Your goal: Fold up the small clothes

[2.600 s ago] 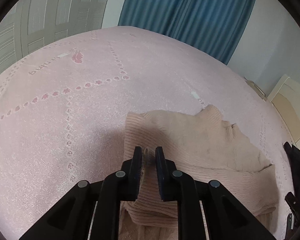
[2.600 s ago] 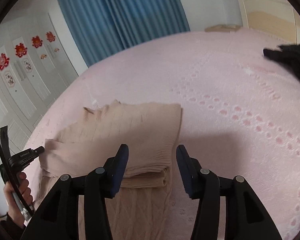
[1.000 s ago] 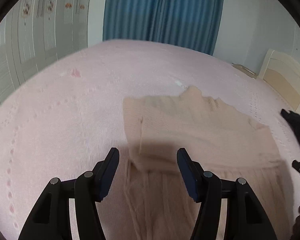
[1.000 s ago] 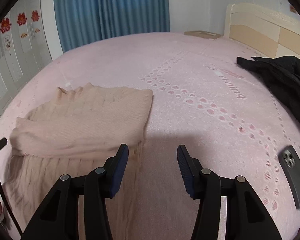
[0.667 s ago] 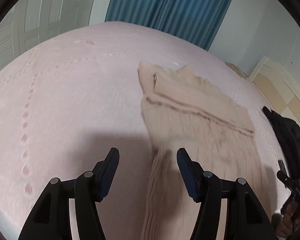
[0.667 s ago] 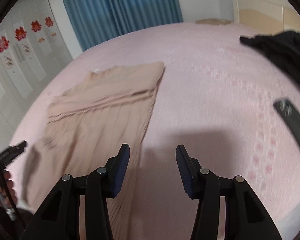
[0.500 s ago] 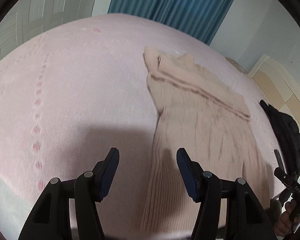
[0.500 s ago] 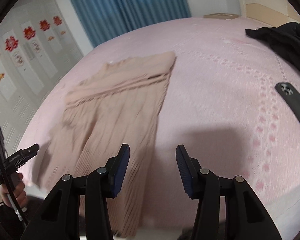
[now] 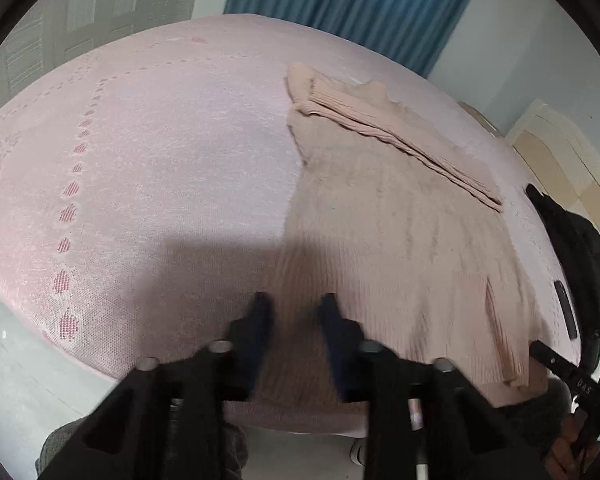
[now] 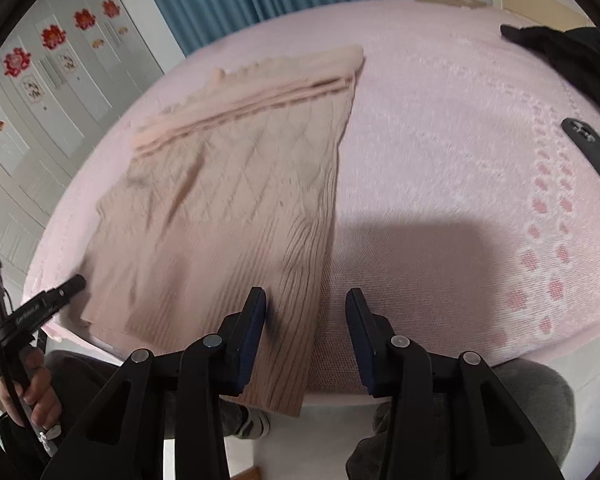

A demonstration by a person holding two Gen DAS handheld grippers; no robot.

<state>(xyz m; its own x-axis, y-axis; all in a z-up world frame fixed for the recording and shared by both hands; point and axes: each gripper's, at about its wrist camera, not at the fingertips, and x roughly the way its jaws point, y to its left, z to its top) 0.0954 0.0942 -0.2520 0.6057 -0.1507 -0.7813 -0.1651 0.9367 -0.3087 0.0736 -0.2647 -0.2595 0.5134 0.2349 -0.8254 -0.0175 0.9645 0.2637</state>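
Lying flat on the pink bed [image 9: 160, 152], the beige knitted garment [image 9: 388, 220] has its top part folded down into a band across the far end, and its ribbed hem reaches the near edge of the mattress and hangs slightly over it.

In the left wrist view the left hand-held gripper [image 9: 294, 312] sits low over the hem's left corner. Its jaws are closing, blurred by motion, with ribbed knit showing in the narrow gap between them; whether the pads already press on the cloth I cannot tell.

In the right wrist view the right hand-held gripper [image 10: 306, 304] hovers at the hem's right corner. Its jaws are closing too but stand clearly apart: the left finger [image 10: 252, 320] is over the garment's right edge, the right finger [image 10: 360, 324] over bare bedspread, and nothing is pinched.

A black garment [image 10: 560, 48] lies at the far right of the bed, and a dark phone [image 10: 592, 148] rests on the bedspread nearer the edge. Blue curtains [image 9: 352, 12] hang behind the bed, and white cupboard doors with red flower stickers [image 10: 52, 36] line the left wall. The person's grey-clad knees [image 10: 520, 400] show below the mattress edge.
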